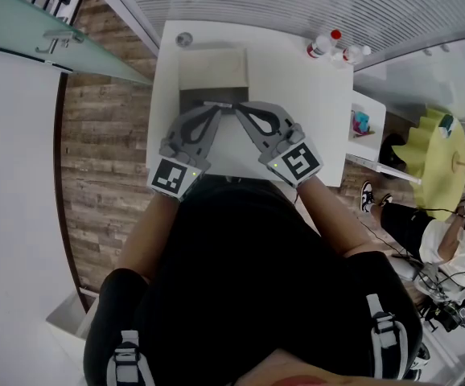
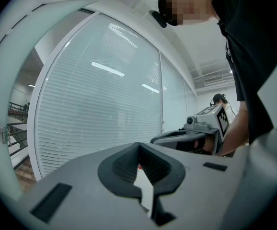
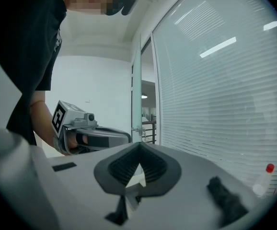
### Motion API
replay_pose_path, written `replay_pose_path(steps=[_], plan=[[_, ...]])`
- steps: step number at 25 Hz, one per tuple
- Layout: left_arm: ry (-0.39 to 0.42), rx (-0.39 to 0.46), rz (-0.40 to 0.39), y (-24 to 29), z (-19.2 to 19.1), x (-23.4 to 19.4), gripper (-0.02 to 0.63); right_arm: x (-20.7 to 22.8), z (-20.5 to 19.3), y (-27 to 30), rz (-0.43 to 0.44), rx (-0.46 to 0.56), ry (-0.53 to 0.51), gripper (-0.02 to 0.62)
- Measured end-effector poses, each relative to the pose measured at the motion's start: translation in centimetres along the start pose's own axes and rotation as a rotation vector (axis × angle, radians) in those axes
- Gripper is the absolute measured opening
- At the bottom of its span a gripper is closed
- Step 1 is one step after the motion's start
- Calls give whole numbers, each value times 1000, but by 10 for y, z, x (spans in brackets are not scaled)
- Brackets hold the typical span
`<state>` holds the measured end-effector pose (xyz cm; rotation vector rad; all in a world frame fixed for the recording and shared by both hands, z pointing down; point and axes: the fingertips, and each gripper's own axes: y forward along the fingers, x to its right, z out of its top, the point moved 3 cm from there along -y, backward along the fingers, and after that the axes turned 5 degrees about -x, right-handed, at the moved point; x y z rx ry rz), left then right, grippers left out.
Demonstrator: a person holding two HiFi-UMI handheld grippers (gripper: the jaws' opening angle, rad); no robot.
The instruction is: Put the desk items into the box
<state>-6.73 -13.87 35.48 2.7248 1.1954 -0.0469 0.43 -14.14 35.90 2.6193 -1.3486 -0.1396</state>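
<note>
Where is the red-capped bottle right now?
In the head view, the red-capped bottle sits at the far right corner of the table, next to a second white bottle and to the right of the box.

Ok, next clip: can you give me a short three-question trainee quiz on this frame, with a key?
1. In the head view, what stands on the table just beyond the tips of the left gripper and the right gripper?
2. Where do the bottles stand? A) at the table's near left corner B) at its far right corner C) on the floor
3. True or false: the right gripper is clamped on a desk item.

Key: 1 the box; 2 B; 3 false, its jaws are together with nothing between them.
</note>
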Motion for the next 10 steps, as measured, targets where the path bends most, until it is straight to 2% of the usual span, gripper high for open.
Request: replay_pose_path(steps=[10], plan=[[6, -2, -3, 4, 1, -3, 2, 2, -1, 3, 15, -10, -7, 15]])
